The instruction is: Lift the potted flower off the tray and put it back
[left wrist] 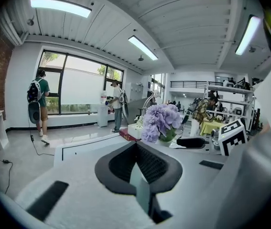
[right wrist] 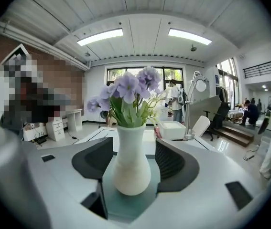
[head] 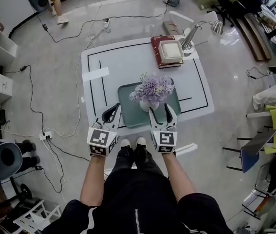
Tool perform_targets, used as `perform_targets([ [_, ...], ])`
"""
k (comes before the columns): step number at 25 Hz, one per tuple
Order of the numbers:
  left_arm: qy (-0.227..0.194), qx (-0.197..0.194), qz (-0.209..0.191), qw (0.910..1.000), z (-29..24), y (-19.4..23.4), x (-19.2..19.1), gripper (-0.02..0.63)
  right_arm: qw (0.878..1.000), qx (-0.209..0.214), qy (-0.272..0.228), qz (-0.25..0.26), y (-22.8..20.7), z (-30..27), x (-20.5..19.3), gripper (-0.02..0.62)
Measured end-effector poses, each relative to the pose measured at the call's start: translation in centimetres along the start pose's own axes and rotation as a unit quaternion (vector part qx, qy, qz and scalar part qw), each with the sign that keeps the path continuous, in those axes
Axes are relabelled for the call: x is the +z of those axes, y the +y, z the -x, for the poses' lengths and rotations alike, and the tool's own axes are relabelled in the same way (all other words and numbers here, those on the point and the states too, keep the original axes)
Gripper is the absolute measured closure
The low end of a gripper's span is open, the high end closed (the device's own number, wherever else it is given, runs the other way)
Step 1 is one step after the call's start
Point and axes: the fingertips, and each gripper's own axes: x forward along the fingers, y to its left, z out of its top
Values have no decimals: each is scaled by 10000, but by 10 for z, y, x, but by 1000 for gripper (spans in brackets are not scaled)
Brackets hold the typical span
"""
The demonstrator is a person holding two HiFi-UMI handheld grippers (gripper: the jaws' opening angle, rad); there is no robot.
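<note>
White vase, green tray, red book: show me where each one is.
white vase [right wrist: 131,163], right gripper view, on its rounded belly.
green tray [head: 128,104], head view, on its bare left part.
red book [head: 155,52], head view, on the cover's left strip.

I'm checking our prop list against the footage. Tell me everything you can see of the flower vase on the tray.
The vase is white and matte, ceramic-looking, with a narrow neck, a slightly flared lip and a rounded belly. It holds pale purple flowers on green stems with leaves. It stands upright on the teal tray, which lies on the white table. The right gripper brackets its belly with jaws open, a gap showing on each side. Only the tray appears to touch it.
</note>
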Motion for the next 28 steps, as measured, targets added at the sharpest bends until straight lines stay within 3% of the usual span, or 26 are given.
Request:
perform_targets([
  [5, 44, -279, -55, 9996, -4, -22, -4, 601, 9998, 23, 129, -138, 1, 36, 9, 365],
  [9, 57, -510, -168, 9985, -4, -40, -5, 601, 9996, 121, 243, -75, 14, 58, 23, 569],
  [17, 42, -709, -200, 9973, 2, -58, -10, 601, 9977, 489, 278, -384, 48, 78, 35, 589],
  [28, 98, -687, -123, 9975, 11, -50, -18, 601, 9969, 550, 406, -398, 61, 77, 27, 589],
])
